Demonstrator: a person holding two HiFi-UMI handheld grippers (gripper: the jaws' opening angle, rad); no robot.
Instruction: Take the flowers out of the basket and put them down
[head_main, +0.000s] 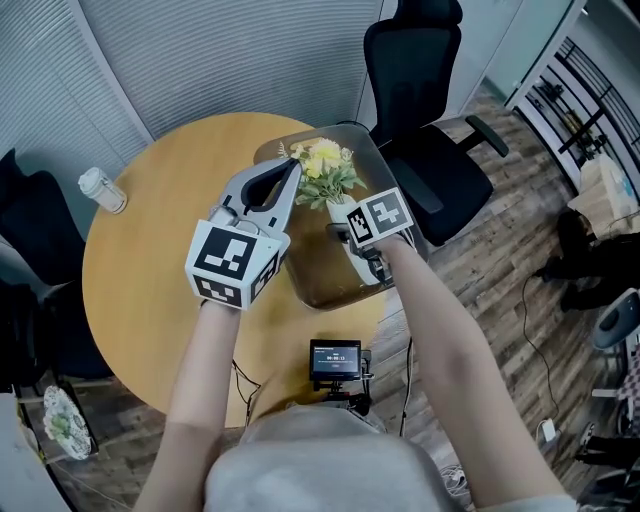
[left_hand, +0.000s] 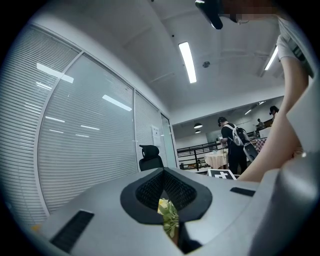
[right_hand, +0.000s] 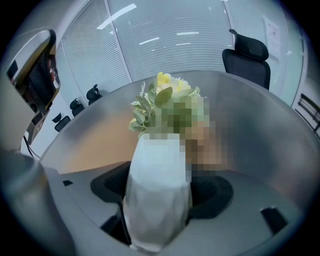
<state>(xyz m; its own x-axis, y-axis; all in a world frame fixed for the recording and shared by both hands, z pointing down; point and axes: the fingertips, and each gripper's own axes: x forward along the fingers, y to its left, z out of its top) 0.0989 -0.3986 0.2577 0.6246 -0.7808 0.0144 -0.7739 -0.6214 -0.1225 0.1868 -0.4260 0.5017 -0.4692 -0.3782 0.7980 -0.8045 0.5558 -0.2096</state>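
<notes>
My right gripper (head_main: 346, 230) is shut on a white vase (head_main: 340, 213) that holds a bunch of yellow flowers with green leaves (head_main: 322, 168). It holds the vase above a translucent brownish basket (head_main: 318, 278) on the right part of the round wooden table (head_main: 170, 200). In the right gripper view the vase (right_hand: 157, 195) fills the gap between the jaws, with the flowers (right_hand: 162, 100) at its top. To the left of the flowers is my left gripper (head_main: 290, 168), shut with nothing in it. A bit of the flowers (left_hand: 169, 215) shows through its jaws in the left gripper view.
A black office chair (head_main: 420, 90) stands behind the table at the right. A small white jar (head_main: 103, 190) sits near the table's left edge. A small screen device (head_main: 335, 360) is at the near edge. A person with a backpack (left_hand: 235, 145) stands far off.
</notes>
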